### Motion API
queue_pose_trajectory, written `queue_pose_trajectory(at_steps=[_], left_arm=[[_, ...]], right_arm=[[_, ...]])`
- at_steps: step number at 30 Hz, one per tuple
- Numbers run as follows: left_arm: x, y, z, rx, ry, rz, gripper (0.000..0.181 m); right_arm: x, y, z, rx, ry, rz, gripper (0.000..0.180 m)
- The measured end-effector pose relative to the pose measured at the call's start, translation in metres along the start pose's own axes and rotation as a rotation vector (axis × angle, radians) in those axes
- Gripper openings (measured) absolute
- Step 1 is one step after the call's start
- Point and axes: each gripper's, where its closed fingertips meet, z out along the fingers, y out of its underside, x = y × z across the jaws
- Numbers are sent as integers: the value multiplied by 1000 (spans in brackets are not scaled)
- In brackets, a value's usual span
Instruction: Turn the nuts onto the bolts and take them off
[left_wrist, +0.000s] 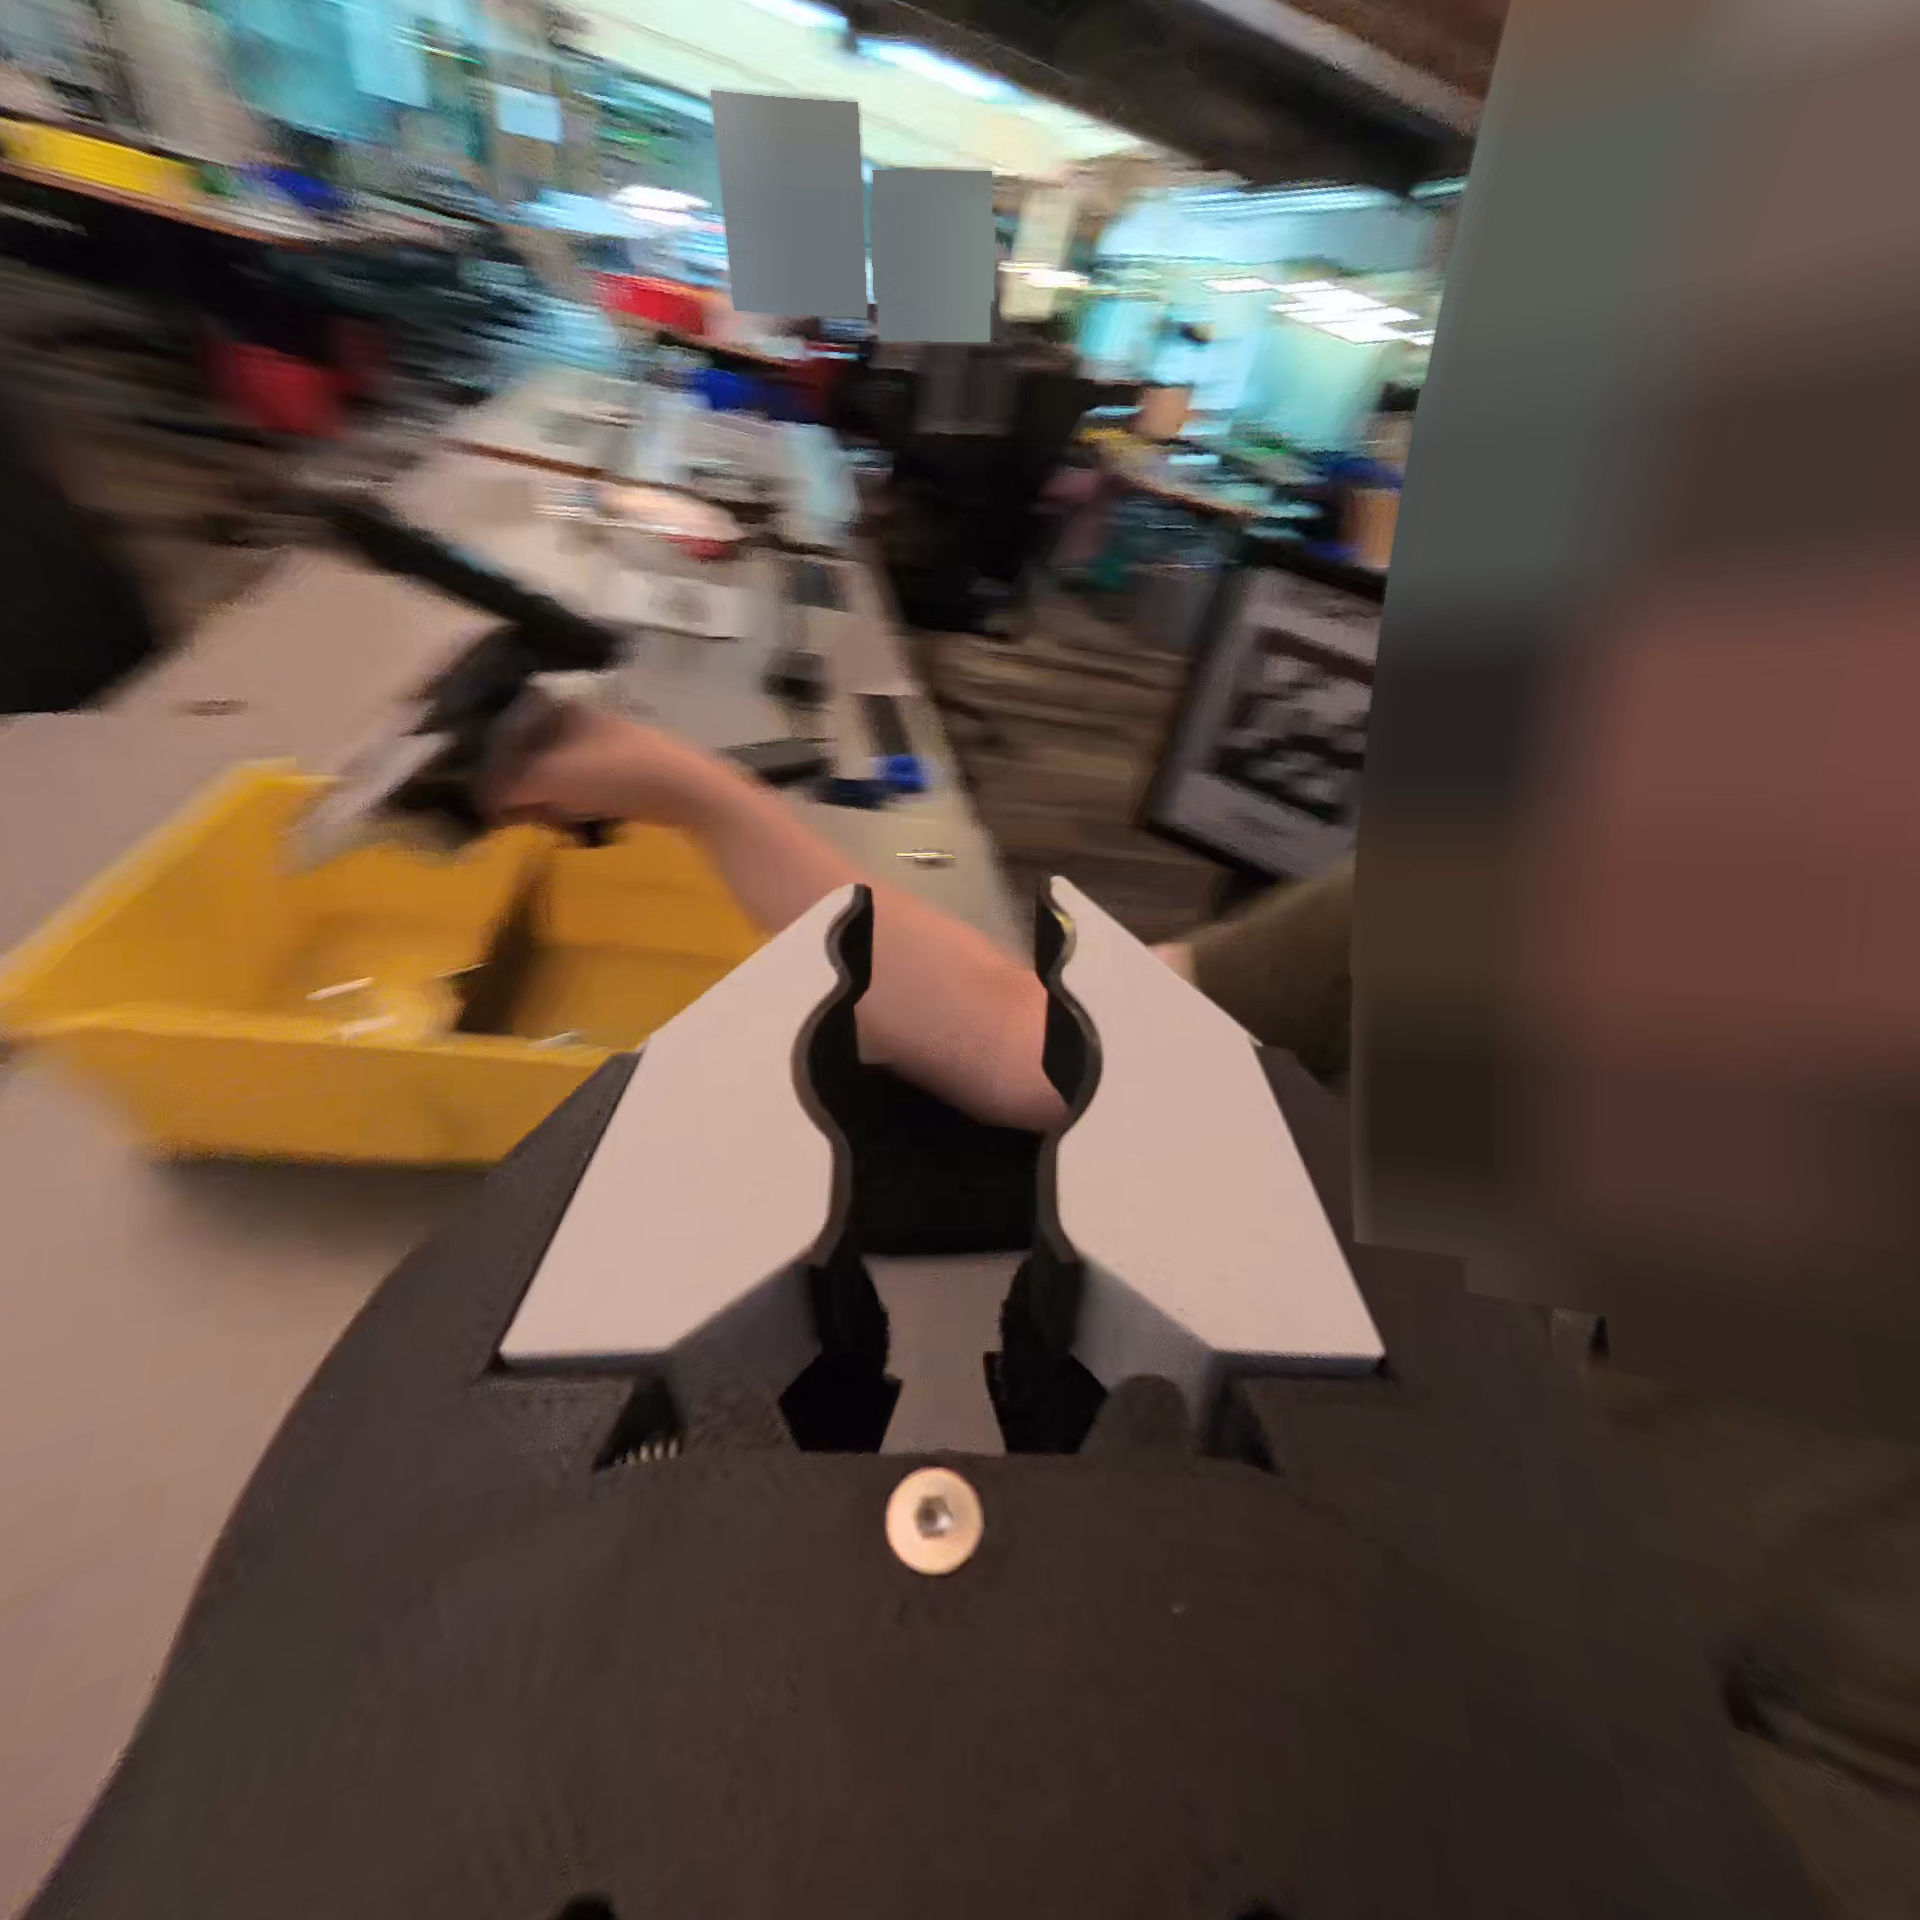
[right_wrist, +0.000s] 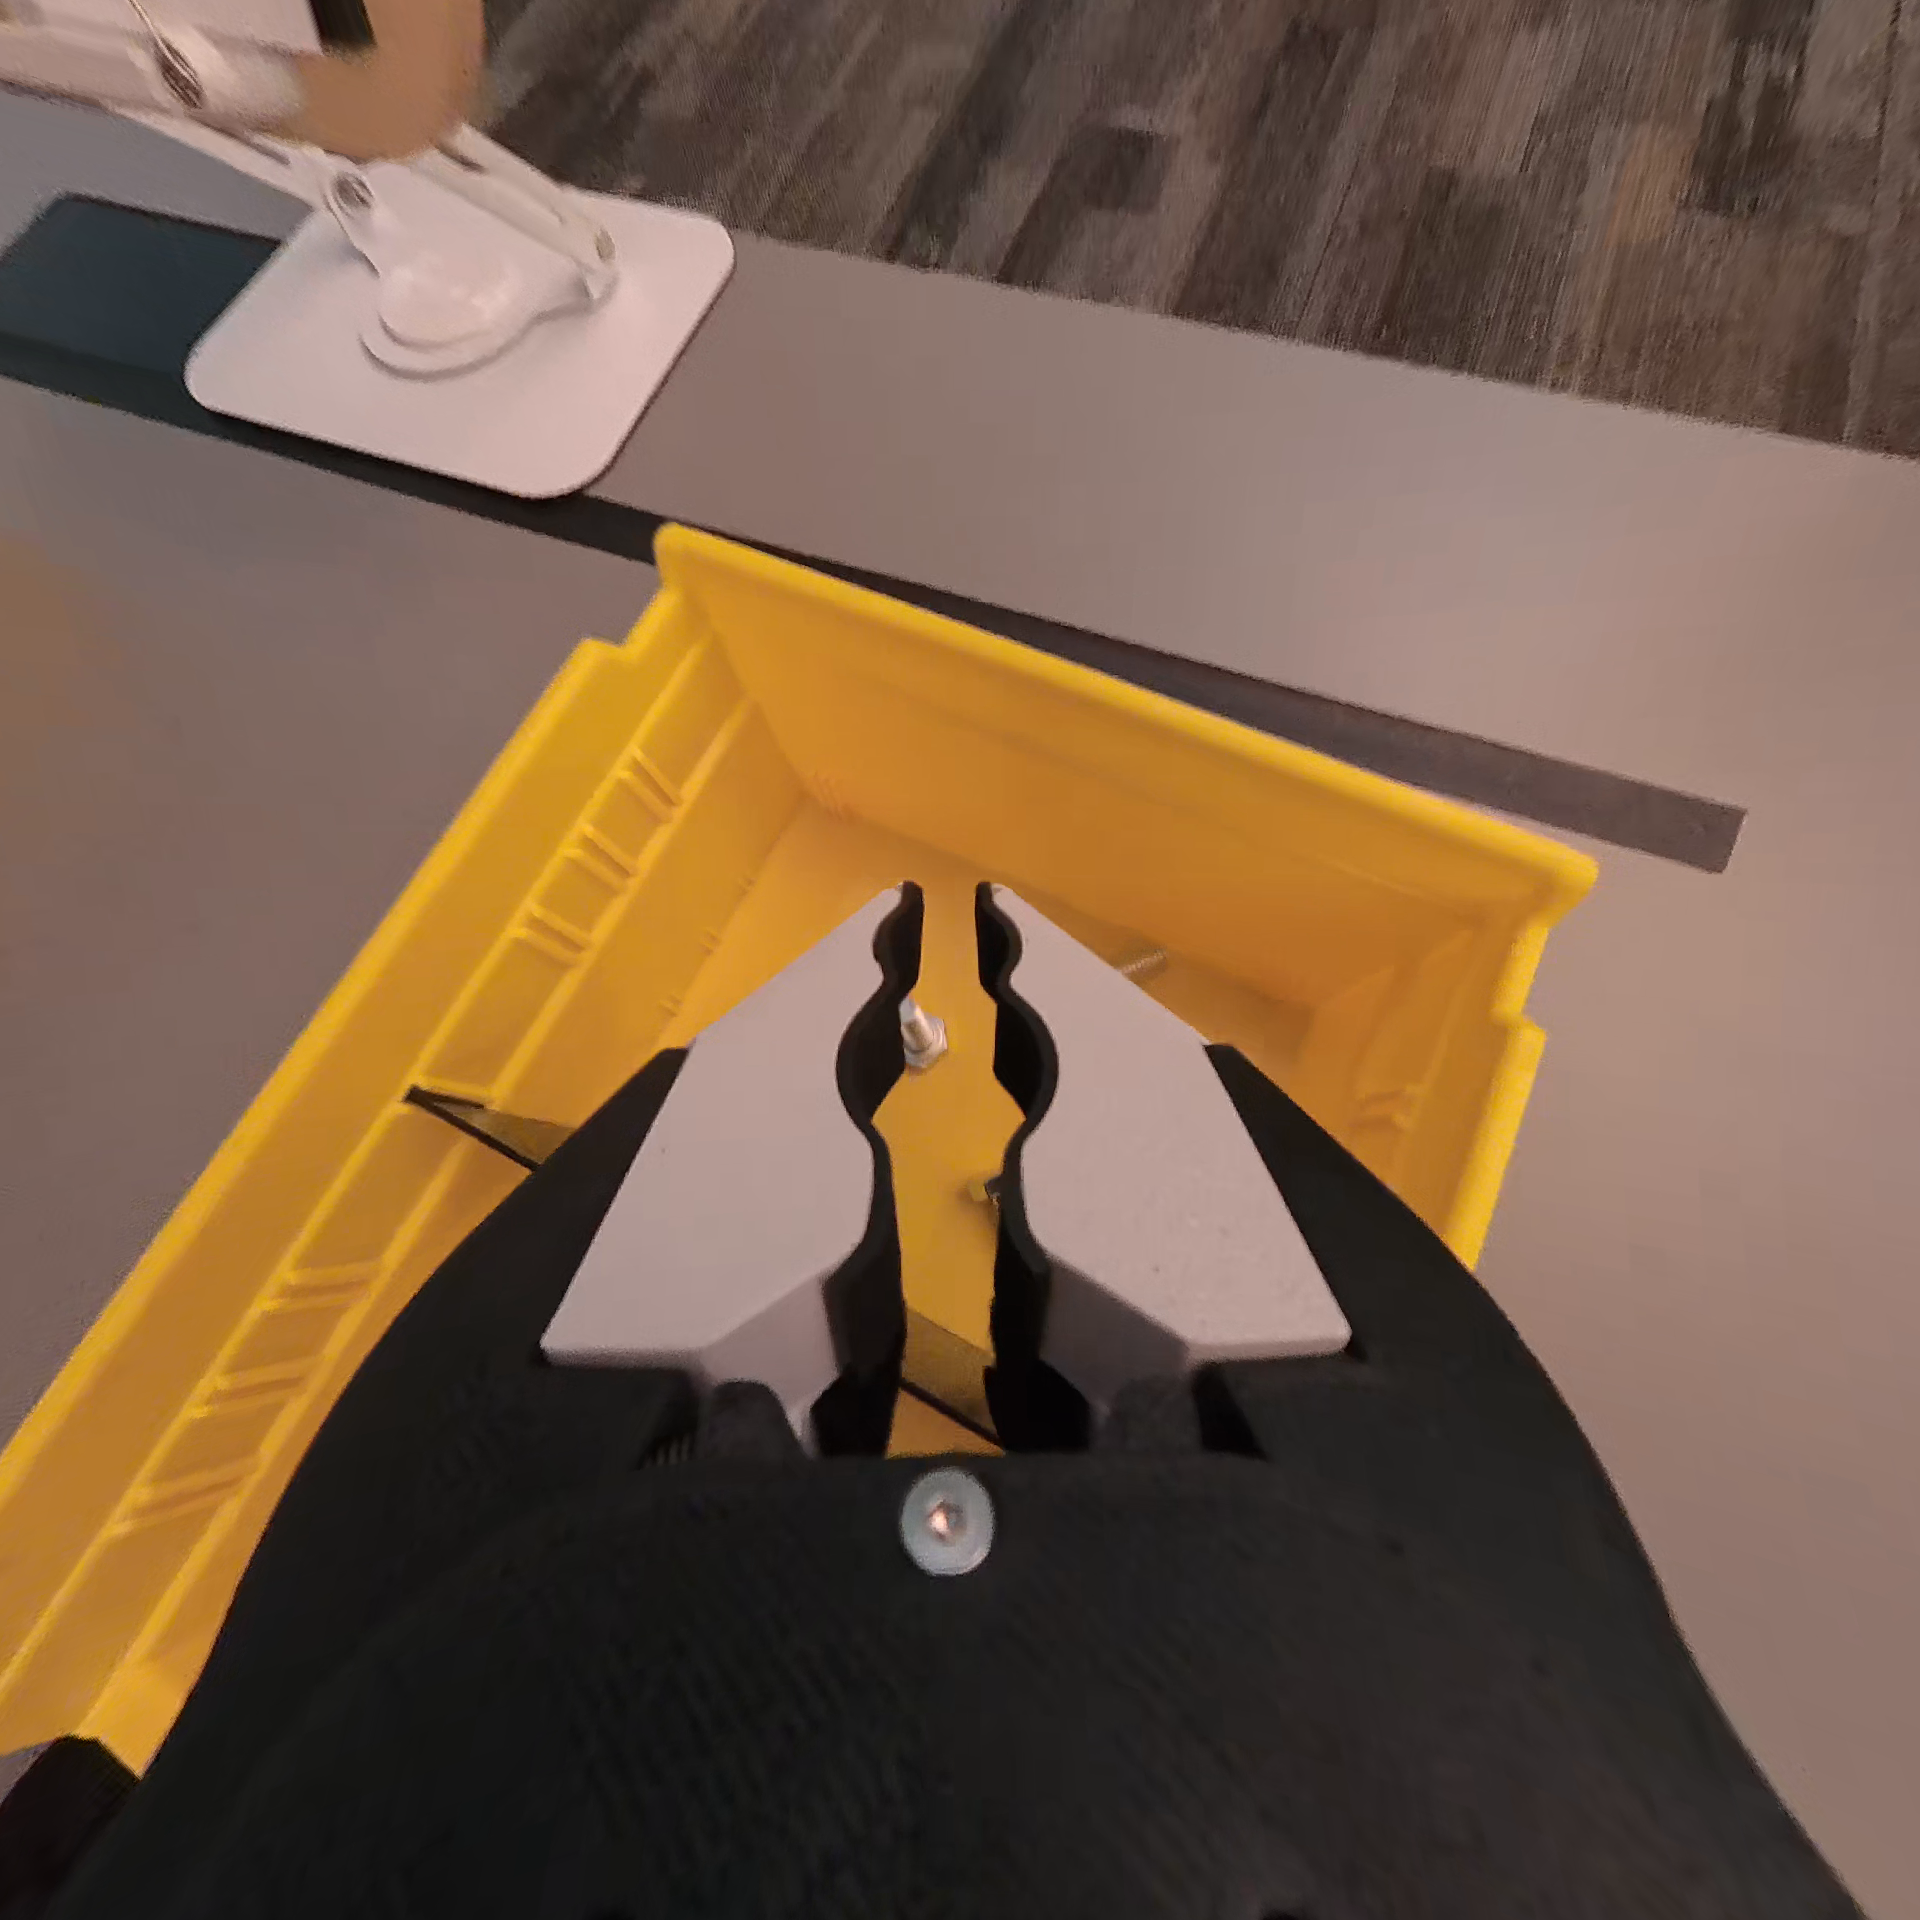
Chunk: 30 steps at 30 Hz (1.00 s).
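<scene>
While the right gripper (right_wrist: 948, 894) hovered, slightly parted and empty, inside the yellow bin (right_wrist: 1039, 717), a small, hard, slippery bolt (right_wrist: 920, 1034) lay between its fingers; its shank suited grasping. The left gripper (left_wrist: 954, 904) was agape, empty.

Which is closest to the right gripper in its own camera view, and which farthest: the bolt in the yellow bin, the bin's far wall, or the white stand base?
1. Bolt, seen between the right gripper fingers, on the bin floor.
2. Bin's far wall, just beyond the fingertips.
3. White stand base, far upper left on the table.
</scene>
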Motion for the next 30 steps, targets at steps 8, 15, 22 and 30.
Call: queue_pose_trajectory(at_steps=[8, 15, 22, 30], left_arm=[[-120, 39, -204, -230, -1247, 125, 45], [-129, 110, -330, -536, -1690, -128, 53], [-134, 200, -371, -734, -1652, -510, 49], [-149, 251, -371, -670, -1496, -675, 37]], right_arm=[[-11, -24, -11, 102, -15, -41, 9], [-20, -19, -4, 45, 12, -118, 10], [-50, -30, -7, 47, -17, -197, 12], [-78, -23, 5, -37, -18, -309, 13]])
